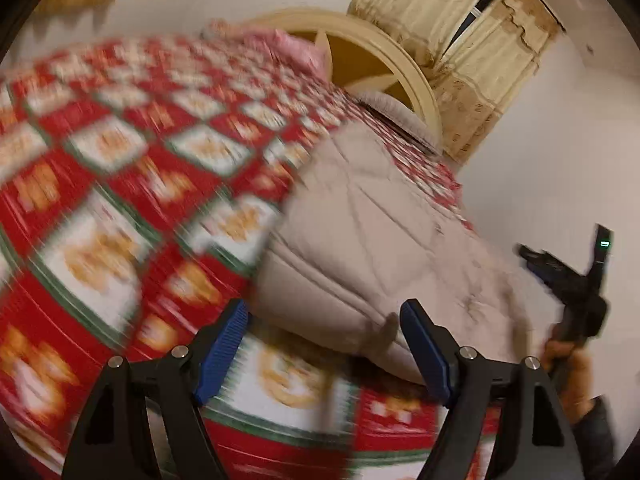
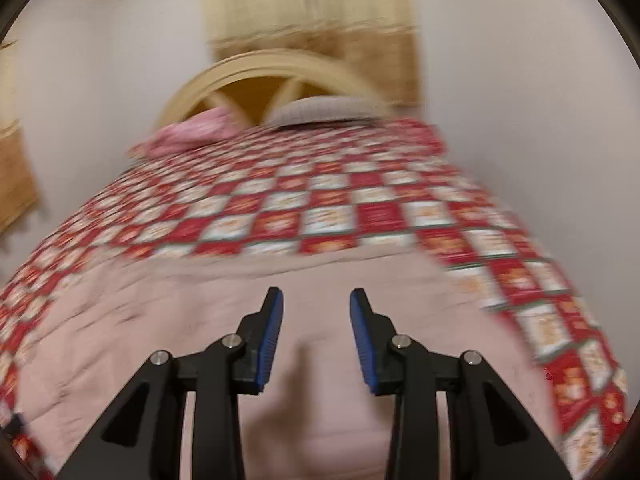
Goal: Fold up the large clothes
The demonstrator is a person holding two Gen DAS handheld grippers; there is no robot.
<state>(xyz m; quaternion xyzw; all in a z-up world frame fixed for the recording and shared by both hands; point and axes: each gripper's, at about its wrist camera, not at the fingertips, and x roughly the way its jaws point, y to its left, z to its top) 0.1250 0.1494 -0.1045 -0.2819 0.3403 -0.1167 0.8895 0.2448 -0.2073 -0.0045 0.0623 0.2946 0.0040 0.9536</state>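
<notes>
Beige quilted garment (image 1: 360, 240) lies part-folded along right edge of bed (image 1: 120, 160). Left gripper (image 1: 324, 348) jaws wide, empty; right gripper (image 2: 316, 336) jaws narrower, empty. Further folds left, judging by spread.

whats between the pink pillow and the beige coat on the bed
Only bare bedspread, red and white checked, lies between the pink pillow and the beige coat. The right wrist view shows it best.
</notes>
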